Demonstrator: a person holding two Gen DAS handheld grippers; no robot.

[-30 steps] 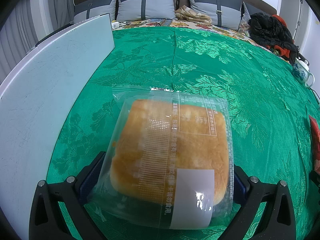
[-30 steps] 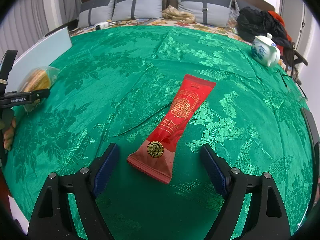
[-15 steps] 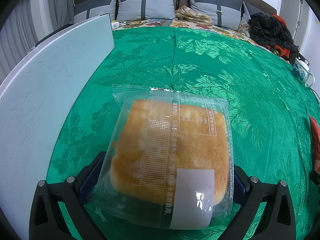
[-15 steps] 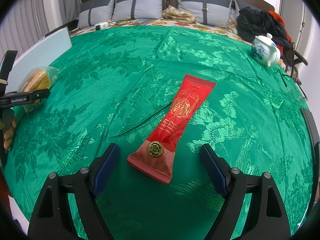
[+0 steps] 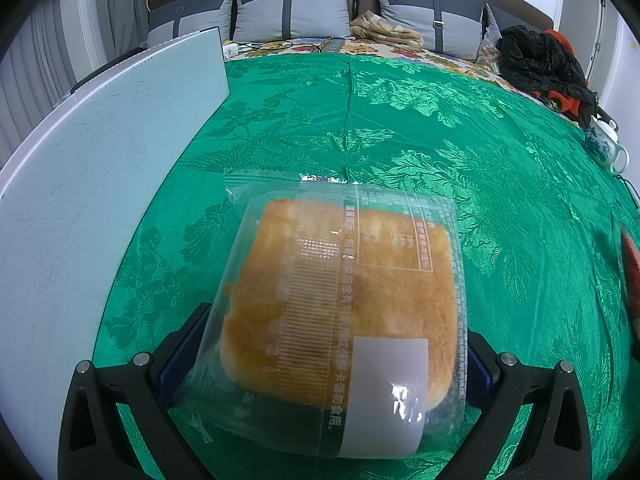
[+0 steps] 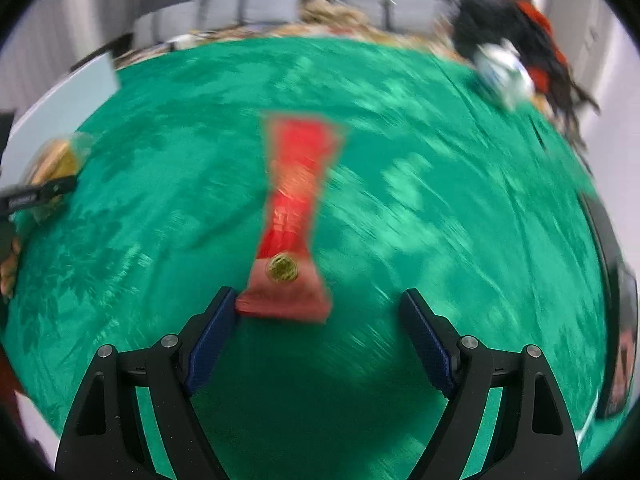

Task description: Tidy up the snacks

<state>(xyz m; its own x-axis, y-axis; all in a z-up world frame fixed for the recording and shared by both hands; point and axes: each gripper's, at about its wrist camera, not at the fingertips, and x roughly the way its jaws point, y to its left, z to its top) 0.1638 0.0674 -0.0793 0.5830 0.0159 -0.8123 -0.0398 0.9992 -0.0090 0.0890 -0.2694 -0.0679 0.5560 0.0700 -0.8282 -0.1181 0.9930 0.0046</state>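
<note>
Both sets of jaws read differently on my feeds. On the left wrist view, the left gripper [image 5: 332,344] is closed against the two sides of the bagged bread [image 5: 340,280], a golden loaf in a clear wrapper with printed text and a white label; the package fills the lower centre of the frame and hides both fingertips. On the right wrist view, the right gripper [image 6: 320,312] stands wide apart with nothing between its blue pads [image 6: 210,344]. That frame is heavily motion-blurred, so I read fine detail with caution.

Just ahead of the right jaws, in the middle of the frame, I see the red snack packet [image 6: 296,216] lying flat on the green tablecloth [image 6: 440,220], its long axis running up the frame. Its near end, with a gold round emblem, sits beside the tip of the finger at lower left; I cannot tell whether they touch. At the far left edge of this view the other gripper and its bread appear small.

In the left view, a pale blue board [image 5: 88,184] covers the left side of the frame beside the cloth. At the top I make out grey cushions [image 5: 292,8], dark clothing at the upper right, and a white-and-blue teapot [image 5: 604,144] at the right edge. A sliver of red shows at the far right edge.
</note>
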